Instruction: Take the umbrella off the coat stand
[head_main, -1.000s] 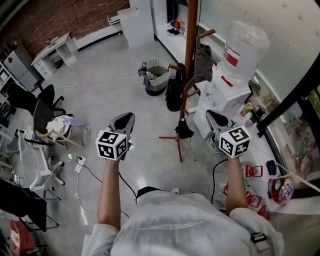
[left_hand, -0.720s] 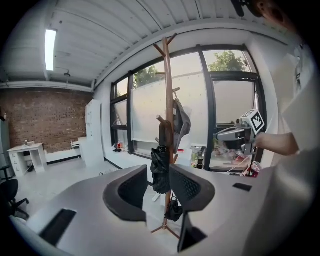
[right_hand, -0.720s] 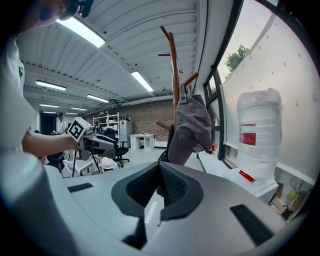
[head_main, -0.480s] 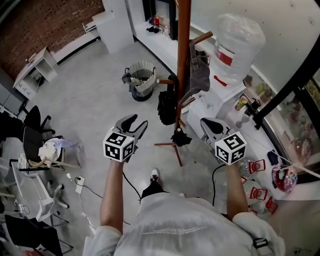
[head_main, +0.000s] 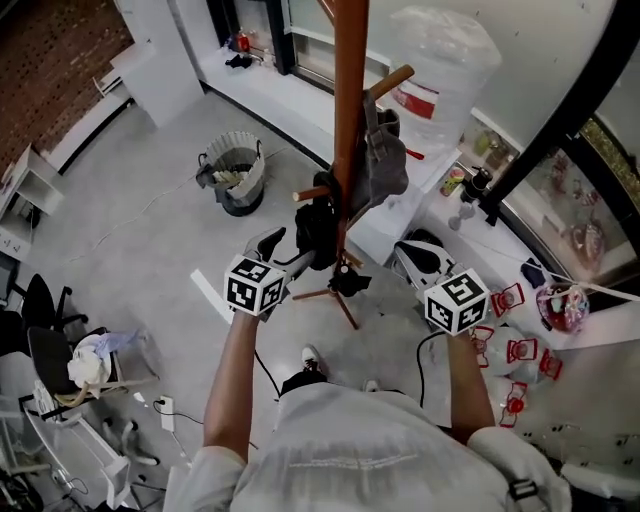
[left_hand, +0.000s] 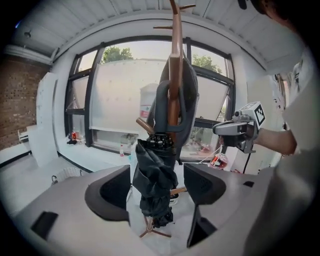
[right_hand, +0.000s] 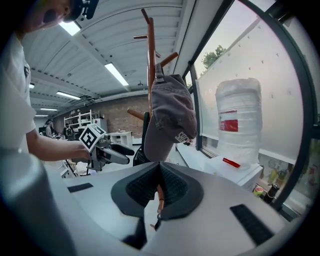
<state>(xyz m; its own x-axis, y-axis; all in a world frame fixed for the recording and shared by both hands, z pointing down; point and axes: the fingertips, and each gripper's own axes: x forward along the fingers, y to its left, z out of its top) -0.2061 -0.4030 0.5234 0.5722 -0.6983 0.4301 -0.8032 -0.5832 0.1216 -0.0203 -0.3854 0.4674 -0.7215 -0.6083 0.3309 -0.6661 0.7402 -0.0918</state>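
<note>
Left gripper (left_hand: 155, 187) with fingers wide, just opened further. The folded black umbrella (left_hand: 155, 175) hangs on the wooden coat stand (left_hand: 174, 85) in the gap between the fingers, pressed by neither. Right gripper (right_hand: 159, 187) with fingers together and empty, a grey cap (right_hand: 172, 117) above them.

In the head view both bare forearms are reaching forward, the left arm (head_main: 232, 380) at centre left and the right arm (head_main: 466, 372) at centre right. The left gripper (head_main: 288, 250) is pointing up and to the right. Its jaws have just been opening and are standing wide apart, with the umbrella (left_hand: 154, 172) showing in the gap, not pressed. The right gripper (head_main: 412, 252) is pointing up the frame with its jaws together and gripping nothing.
</note>
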